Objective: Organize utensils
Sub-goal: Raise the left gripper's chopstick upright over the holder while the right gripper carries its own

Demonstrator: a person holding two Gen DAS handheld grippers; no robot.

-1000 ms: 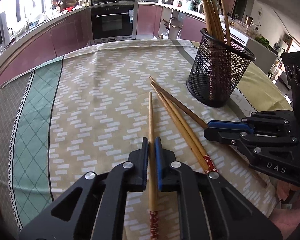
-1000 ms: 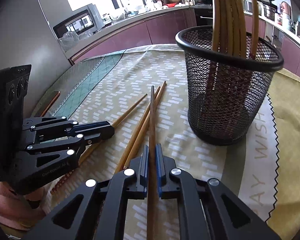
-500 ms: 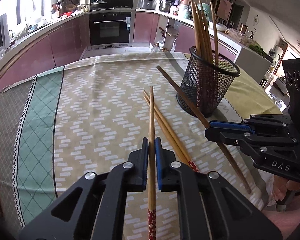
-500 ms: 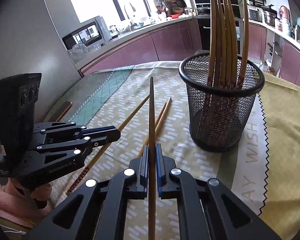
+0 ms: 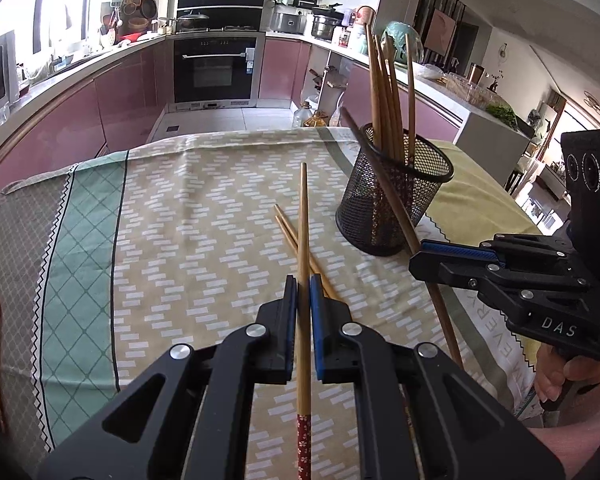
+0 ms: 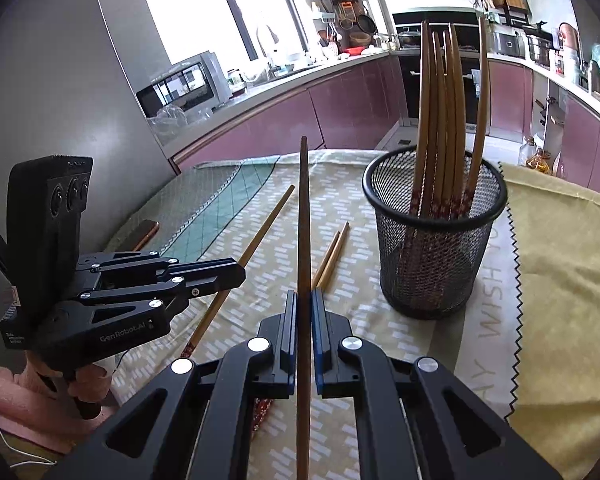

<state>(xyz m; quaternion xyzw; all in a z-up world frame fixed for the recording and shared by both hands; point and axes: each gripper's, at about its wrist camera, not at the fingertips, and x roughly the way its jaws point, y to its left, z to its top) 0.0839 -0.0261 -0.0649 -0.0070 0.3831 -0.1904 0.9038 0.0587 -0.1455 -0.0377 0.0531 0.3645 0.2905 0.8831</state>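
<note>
The left gripper (image 5: 303, 288) is clamped on a light chopstick (image 5: 303, 216), and the right gripper (image 6: 304, 304) is clamped on a darker chopstick (image 6: 303, 220); both sticks are raised off the tablecloth (image 5: 188, 216). Two loose chopsticks (image 5: 290, 232) lie left of the mesh holder (image 6: 434, 248), with bare cloth farther left. The holder stands near the cloth's zigzag edge (image 6: 514, 280).

9 chopsticks (image 6: 304, 216), 1 mesh holder (image 6: 434, 264), 2 grippers (image 6: 303, 344).

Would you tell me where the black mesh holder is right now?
The black mesh holder stands upright on the tablecloth, right of centre in both wrist views, just beyond the two loose chopsticks and right of the right gripper.
</note>
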